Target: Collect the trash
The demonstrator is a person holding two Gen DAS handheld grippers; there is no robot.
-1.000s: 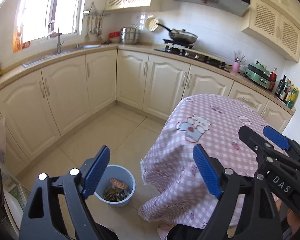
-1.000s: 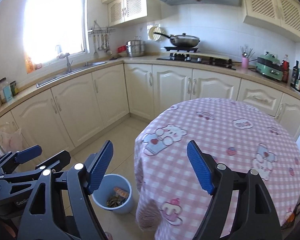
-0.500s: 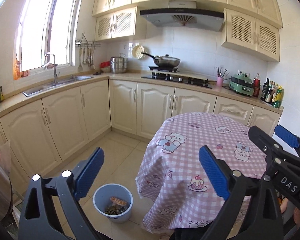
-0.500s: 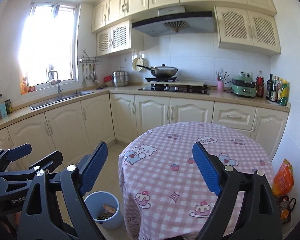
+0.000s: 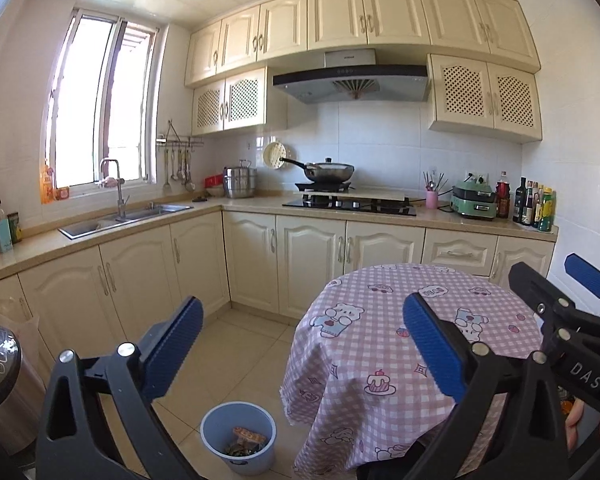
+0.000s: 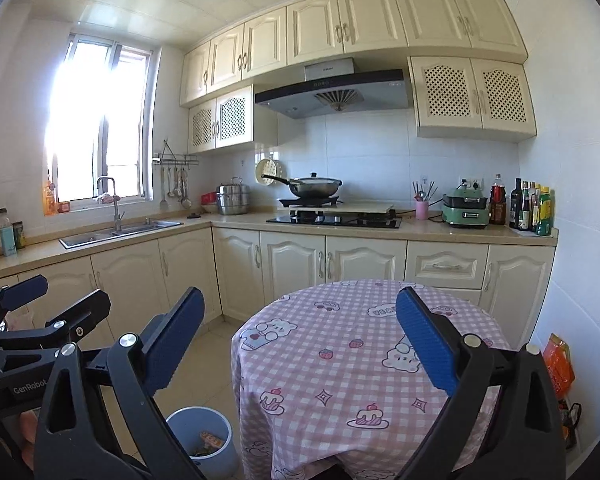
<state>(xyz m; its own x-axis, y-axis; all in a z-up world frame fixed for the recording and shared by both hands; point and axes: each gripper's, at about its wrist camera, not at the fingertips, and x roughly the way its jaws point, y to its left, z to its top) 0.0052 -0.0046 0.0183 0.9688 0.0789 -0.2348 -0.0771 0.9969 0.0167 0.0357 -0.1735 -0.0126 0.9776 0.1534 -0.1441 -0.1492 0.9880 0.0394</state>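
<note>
A pale blue bin [image 5: 239, 436] stands on the floor left of the round table [image 5: 411, 344] and holds wrappers and scraps; it also shows in the right wrist view [image 6: 204, 438]. My left gripper [image 5: 300, 344] is open and empty, held high above the bin and the table's near edge. My right gripper [image 6: 300, 340] is open and empty, over the table's near side. The table [image 6: 363, 360] has a pink checked cloth with nothing on it. The right gripper's arm shows at the left wrist view's right edge [image 5: 571, 320].
Cream cabinets run along the left and far walls, with a sink [image 5: 116, 220], a hob with a wok [image 5: 327, 172] and bottles [image 5: 533, 208]. A steel appliance [image 5: 4, 384] stands low left. An orange bag [image 6: 557, 364] lies right of the table.
Both grippers have risen and tilted up, backing away from the table and bin. The view now takes in the upper cabinets and ceiling. Both stay open and empty.
</note>
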